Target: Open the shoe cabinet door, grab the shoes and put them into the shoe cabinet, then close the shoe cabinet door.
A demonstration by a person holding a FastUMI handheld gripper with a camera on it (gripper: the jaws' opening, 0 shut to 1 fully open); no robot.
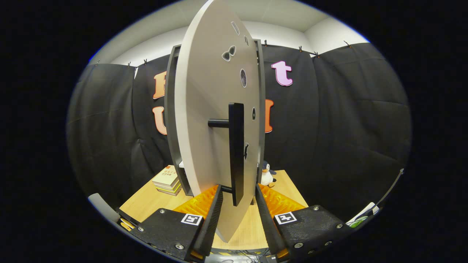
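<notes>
The shoe cabinet door [208, 120] stands swung out, edge-on to the hand-held gripper [237, 204]. Its long dark handle [236, 153] sits between the two fingers, which are spread apart and do not press on it. Behind the door is the dark shoe cabinet [170, 120], standing on the wooden bench [146, 202]. A stack of books [167, 180] lies left of the door. A small toy penguin [267, 174] sits to the right of the door.
</notes>
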